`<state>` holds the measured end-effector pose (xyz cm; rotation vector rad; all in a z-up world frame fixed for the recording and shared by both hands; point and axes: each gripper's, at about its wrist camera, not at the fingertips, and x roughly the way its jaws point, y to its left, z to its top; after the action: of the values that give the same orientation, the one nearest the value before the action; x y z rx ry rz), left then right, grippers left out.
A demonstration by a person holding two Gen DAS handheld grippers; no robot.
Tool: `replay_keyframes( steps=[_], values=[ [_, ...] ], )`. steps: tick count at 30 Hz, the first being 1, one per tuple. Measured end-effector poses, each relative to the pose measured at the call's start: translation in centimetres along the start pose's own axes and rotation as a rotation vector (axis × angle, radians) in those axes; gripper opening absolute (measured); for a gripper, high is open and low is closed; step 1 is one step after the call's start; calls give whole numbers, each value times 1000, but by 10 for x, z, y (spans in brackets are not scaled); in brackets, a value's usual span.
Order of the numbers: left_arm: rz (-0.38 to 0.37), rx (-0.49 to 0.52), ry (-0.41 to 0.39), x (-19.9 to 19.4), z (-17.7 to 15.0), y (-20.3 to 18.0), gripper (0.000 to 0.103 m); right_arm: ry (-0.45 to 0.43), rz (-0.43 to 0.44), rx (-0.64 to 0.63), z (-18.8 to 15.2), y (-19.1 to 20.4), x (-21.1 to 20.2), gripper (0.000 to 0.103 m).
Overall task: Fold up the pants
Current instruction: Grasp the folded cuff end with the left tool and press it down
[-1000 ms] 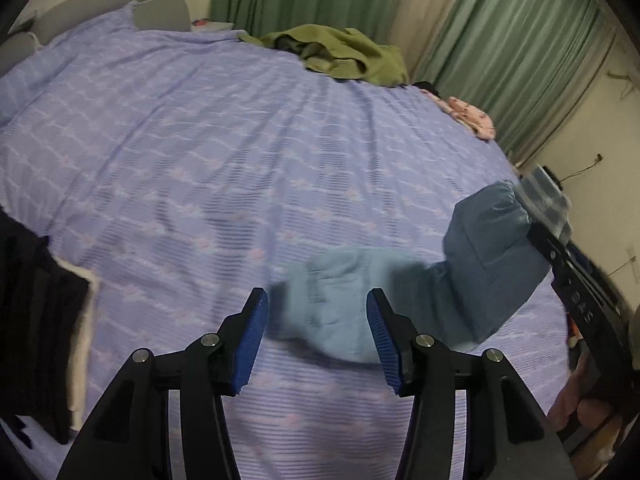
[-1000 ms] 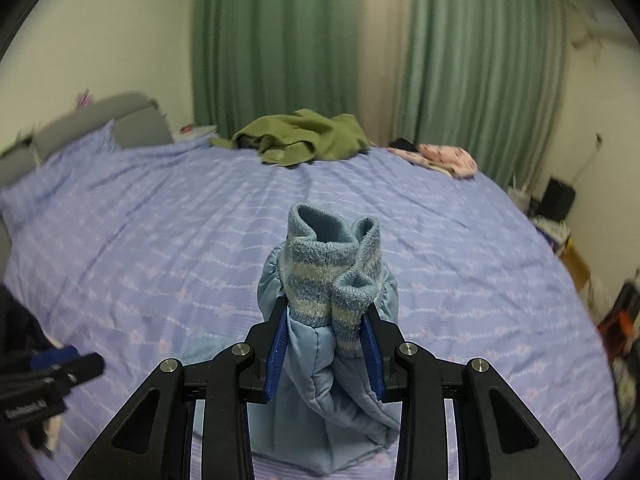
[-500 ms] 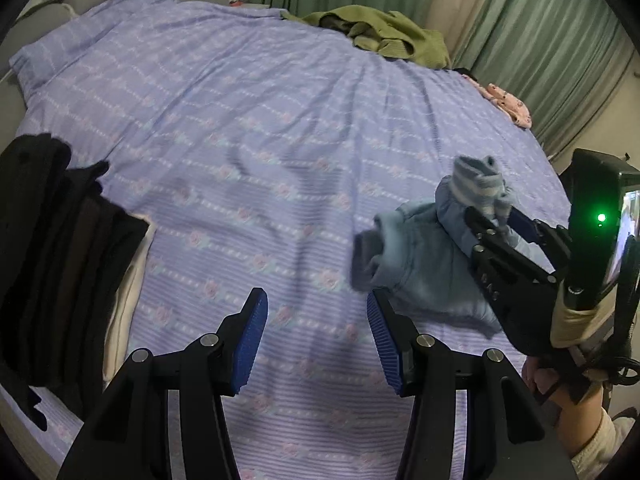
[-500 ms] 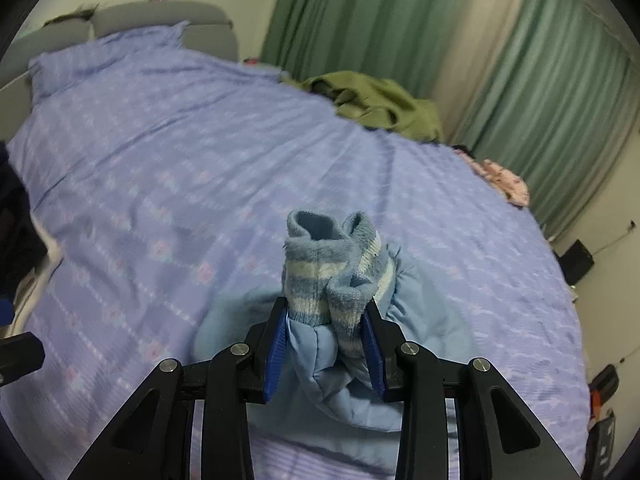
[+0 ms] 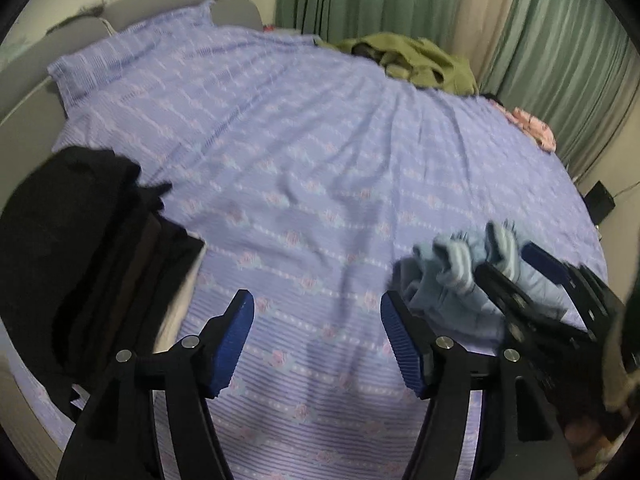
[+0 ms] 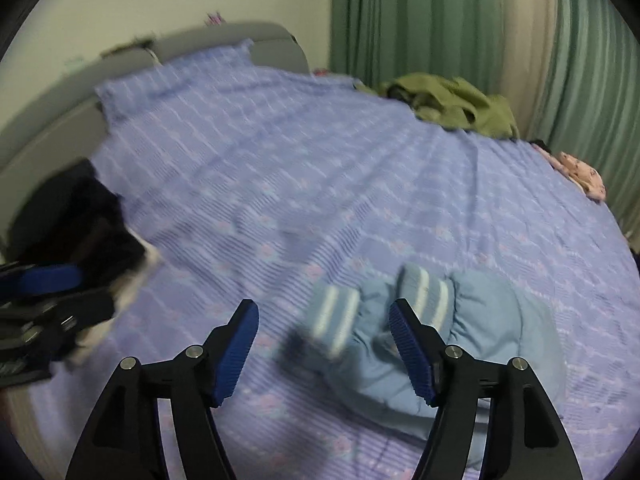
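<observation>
The light blue padded pants point(image 6: 472, 344) with striped knit cuffs lie bunched on the purple bed sheet point(image 6: 320, 184). My right gripper point(image 6: 324, 348) is open just above and left of them, its right finger over the cuffs. The pants also show in the left wrist view point(image 5: 452, 284), at the right, with the right gripper point(image 5: 516, 264) over them. My left gripper point(image 5: 316, 336) is open and empty over bare sheet, left of the pants.
A stack of folded black clothes point(image 5: 84, 248) lies at the bed's left edge. A crumpled olive garment point(image 5: 416, 60) and a pink item point(image 5: 534, 130) lie at the far side by green curtains. A grey headboard point(image 5: 168, 4) stands at the back left.
My right gripper has opened and let go of the pants' cuffs; the pants now rest on the bed. Both grippers have swung, showing more of the headboard side.
</observation>
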<state>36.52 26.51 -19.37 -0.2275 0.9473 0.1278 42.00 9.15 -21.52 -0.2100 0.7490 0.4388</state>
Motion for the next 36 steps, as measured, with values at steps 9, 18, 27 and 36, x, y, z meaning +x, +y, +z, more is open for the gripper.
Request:
replay_keyframes(
  steps=[9, 18, 27, 36],
  values=[
    [-188, 73, -48, -12, 10, -75, 73, -157, -164, 117, -32, -74, -101, 83],
    [-298, 53, 21, 49, 6, -150, 72, -21, -254, 317, -100, -171, -86, 83],
    [-316, -170, 132, 109, -1, -152, 71, 52, -145, 487, -145, -205, -40, 83],
    [-399, -342, 185, 134, -5, -141, 53, 119, -46, 503, -153, -215, 16, 82]
  ],
)
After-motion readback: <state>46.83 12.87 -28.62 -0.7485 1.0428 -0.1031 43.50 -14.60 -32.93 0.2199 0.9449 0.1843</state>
